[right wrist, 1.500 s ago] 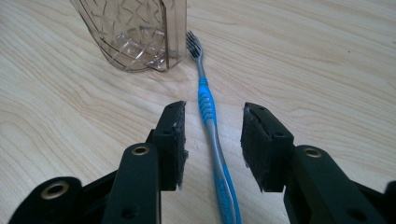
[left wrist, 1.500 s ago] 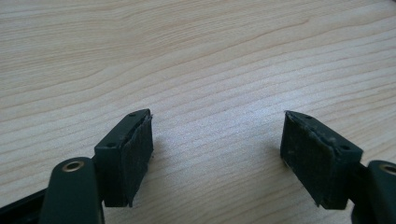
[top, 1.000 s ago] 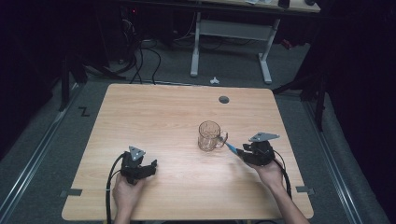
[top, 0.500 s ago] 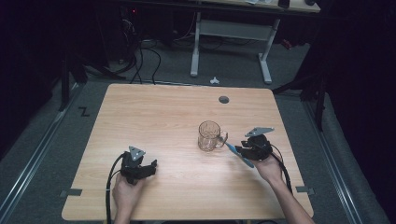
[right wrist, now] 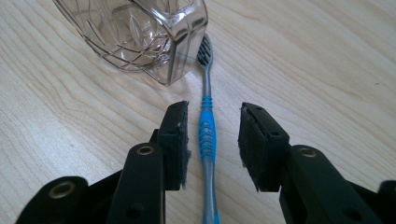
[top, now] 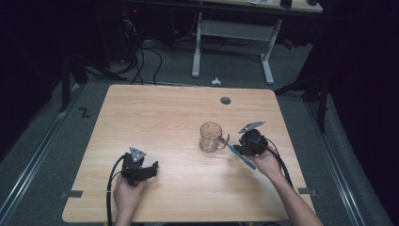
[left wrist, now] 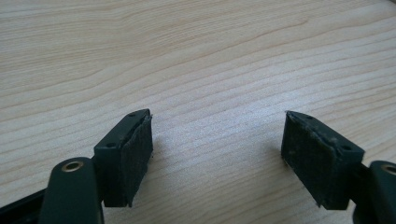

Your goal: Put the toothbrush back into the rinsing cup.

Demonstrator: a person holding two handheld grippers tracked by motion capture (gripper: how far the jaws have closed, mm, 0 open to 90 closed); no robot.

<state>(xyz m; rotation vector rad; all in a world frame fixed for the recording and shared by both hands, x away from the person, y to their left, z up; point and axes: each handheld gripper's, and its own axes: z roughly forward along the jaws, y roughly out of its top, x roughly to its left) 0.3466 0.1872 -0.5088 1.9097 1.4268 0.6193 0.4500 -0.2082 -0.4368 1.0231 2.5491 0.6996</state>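
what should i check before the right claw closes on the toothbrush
1. Right claw open wide enough: ok, there is a gap on both sides of the handle.
2. Toothbrush between the jaws: ok, its blue grip section lies midway.
3. Toothbrush flat on the table: ok.
4. Glass mug out of the jaws' way: ok, it sits ahead of them, by the brush head.
5. Brush head free of the mug: cannot tell, they look very close.
6. Left claw out of the way: ok, open over bare wood.

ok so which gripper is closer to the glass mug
Right. The right gripper sits just beside the glass mug, its jaws astride a toothbrush. The left gripper rests open, well away.
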